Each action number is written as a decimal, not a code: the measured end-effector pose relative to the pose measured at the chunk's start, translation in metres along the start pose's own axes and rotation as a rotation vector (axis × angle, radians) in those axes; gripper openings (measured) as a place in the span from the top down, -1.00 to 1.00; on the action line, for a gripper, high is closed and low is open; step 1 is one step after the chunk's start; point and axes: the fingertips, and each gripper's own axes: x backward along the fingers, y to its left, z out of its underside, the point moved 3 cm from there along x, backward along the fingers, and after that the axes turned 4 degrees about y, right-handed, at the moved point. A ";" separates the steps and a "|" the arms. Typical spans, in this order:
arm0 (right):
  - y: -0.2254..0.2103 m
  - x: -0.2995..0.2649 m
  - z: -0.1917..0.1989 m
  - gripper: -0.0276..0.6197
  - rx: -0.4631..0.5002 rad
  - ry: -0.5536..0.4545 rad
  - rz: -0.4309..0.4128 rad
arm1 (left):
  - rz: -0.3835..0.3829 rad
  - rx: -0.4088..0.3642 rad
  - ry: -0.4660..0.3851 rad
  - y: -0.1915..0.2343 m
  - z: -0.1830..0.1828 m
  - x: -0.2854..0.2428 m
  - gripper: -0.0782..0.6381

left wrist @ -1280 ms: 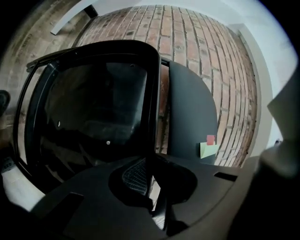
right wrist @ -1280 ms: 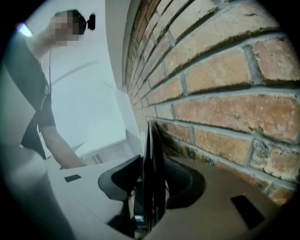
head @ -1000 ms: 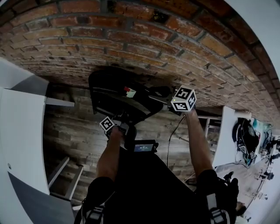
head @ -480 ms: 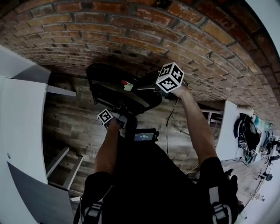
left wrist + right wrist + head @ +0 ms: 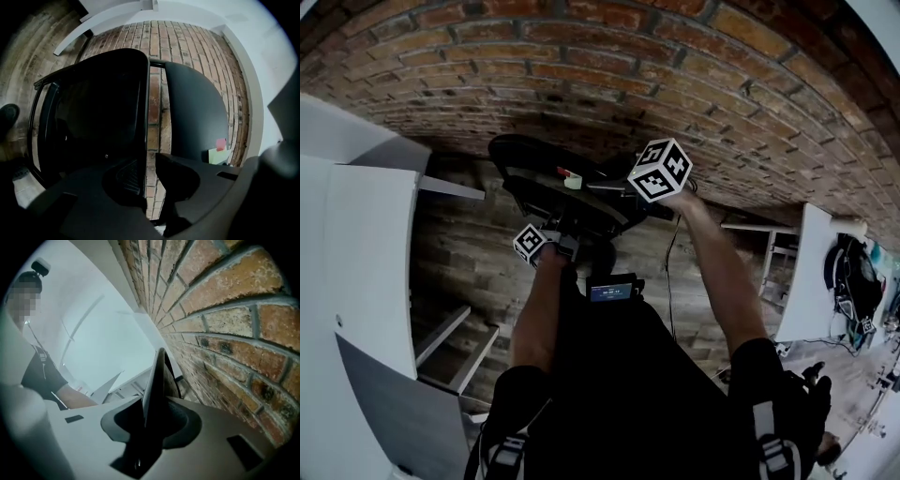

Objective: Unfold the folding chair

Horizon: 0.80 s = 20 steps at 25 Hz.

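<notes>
The black folding chair (image 5: 553,183) stands half folded against the brick wall. In the left gripper view its seat panel (image 5: 93,117) is at the left and its backrest (image 5: 192,112), with a red and green sticker (image 5: 218,150), at the right. My left gripper (image 5: 151,176) (image 5: 564,242) has the seat's edge between its jaws; the jaws are opening, and wall shows between the edge and the right jaw. My right gripper (image 5: 154,420) (image 5: 621,187) is closing on the backrest's thin edge (image 5: 157,376), which fills the gap between its pads.
The brick wall (image 5: 609,84) runs right behind the chair. White shelving (image 5: 356,272) stands at the left and a white desk (image 5: 797,281) at the right. A cable (image 5: 667,281) hangs over the plank floor. A person (image 5: 42,373) stands off to the side in the right gripper view.
My right gripper has swung left from beside the chair onto the backrest's edge. The left gripper has stayed at the seat's front edge, shifting only slightly.
</notes>
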 end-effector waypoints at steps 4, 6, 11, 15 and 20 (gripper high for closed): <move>0.013 -0.005 0.001 0.58 0.023 -0.012 0.043 | -0.014 0.000 0.024 -0.006 0.005 0.009 0.58; 0.022 -0.009 0.003 0.58 0.033 -0.015 0.059 | -0.015 0.011 0.052 -0.006 0.007 0.016 0.58; 0.050 -0.020 0.008 0.58 0.066 -0.017 0.100 | 0.020 0.051 0.070 -0.003 0.007 0.038 0.59; 0.074 -0.031 0.014 0.59 0.086 -0.020 0.129 | 0.057 0.070 0.070 -0.001 0.008 0.059 0.61; 0.110 -0.047 0.021 0.59 0.115 -0.010 0.145 | 0.106 0.124 0.056 0.002 0.011 0.089 0.65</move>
